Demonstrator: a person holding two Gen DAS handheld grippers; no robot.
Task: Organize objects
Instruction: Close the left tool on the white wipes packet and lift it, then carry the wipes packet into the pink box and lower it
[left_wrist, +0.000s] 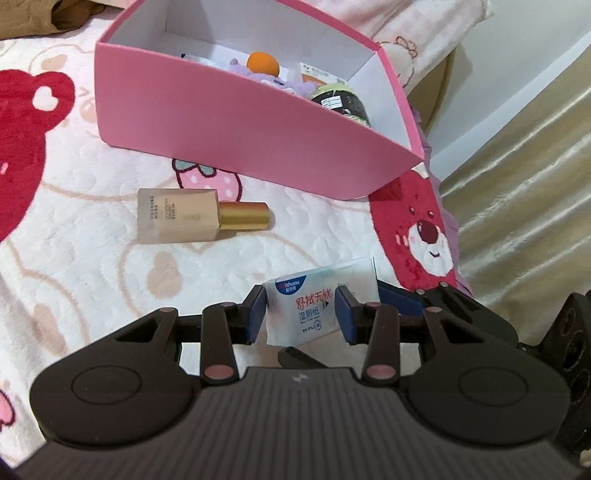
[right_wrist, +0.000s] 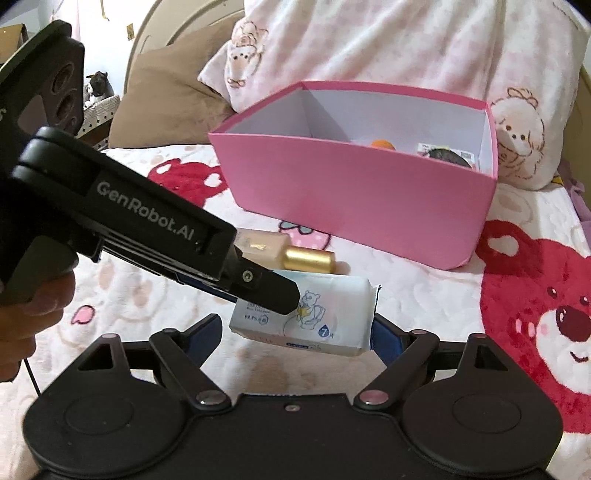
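Wipes packet (left_wrist: 316, 301), a small soft sachet of wet tissues, held clear of the blanket (left_wrist: 92, 295) between the blue pads of the left gripper (left_wrist: 301, 314), which is clamped across the packet's width; seen from the right wrist camera, the same packet (right_wrist: 314, 314) hangs from the left tool's black finger, its free end lying between the fingers of the right gripper (right_wrist: 295, 332), whose jaws stand wide and do not press on it. The pink box (left_wrist: 240, 122) stands beyond, already containing an orange ball (left_wrist: 263, 62), a purple plush item (left_wrist: 258, 75) and a dark jar (left_wrist: 341, 101). A foundation bottle (left_wrist: 177, 216) with gold cap lies on the blanket near the box's front wall. The packet is probably light, pliable and slick-skinned; a grip across its middle, where the contents give bulk, should hold better than one on the thin sealed edge
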